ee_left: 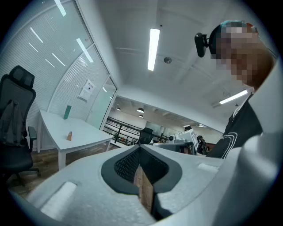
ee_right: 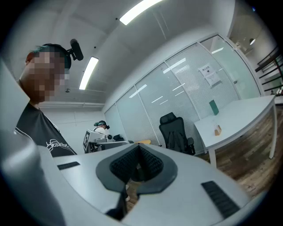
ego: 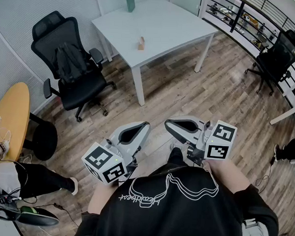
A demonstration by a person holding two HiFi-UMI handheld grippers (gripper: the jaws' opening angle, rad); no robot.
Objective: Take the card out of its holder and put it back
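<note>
Table [ego: 159,25] stands far off, upper centre; left gripper [ego: 145,126] and right gripper [ego: 168,124], both closed and empty, should approach before opening.

Black office chair [ego: 73,67] beside white table [ego: 169,28]; wood-plank floor [ego: 189,97]; yellow round table [ego: 9,115] left.

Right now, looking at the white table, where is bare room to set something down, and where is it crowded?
Most of the white table is bare: everything right of the small wooden holder, and the strip between it and the green block at the far edge. Tightest is the left side, by the black chair.
</note>
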